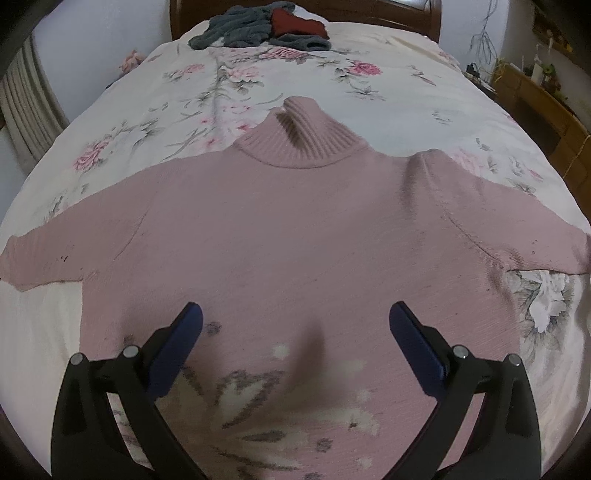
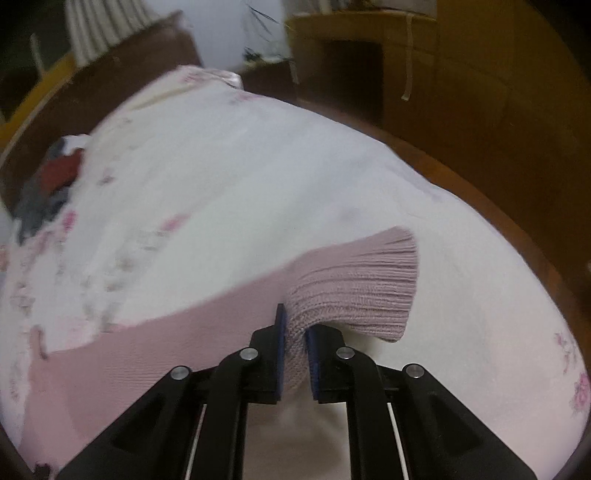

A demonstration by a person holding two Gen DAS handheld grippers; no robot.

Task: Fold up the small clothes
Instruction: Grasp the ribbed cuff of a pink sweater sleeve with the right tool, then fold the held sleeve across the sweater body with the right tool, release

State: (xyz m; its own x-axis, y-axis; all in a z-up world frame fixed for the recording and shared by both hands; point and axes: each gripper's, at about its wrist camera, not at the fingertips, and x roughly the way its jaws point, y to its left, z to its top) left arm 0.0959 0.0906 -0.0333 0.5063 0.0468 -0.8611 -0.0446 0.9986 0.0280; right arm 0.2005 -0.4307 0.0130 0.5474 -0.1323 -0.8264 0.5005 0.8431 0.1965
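A pink turtleneck sweater (image 1: 288, 221) lies flat on the bed, front up, collar away from me, both sleeves spread sideways. A white and grey flower pattern covers its lower front. My left gripper (image 1: 295, 325) hovers open over the lower middle of the sweater, holding nothing. In the right wrist view, my right gripper (image 2: 294, 328) is shut on the ribbed cuff (image 2: 362, 291) of the sweater's sleeve (image 2: 166, 339), which is lifted slightly off the bed near its edge.
The bed has a white floral cover (image 1: 221, 81). A pile of grey and red clothes (image 1: 266, 26) lies at the far end by the headboard. Wooden furniture (image 2: 461, 92) stands beside the bed on the right, and a curtain (image 1: 26, 107) hangs at left.
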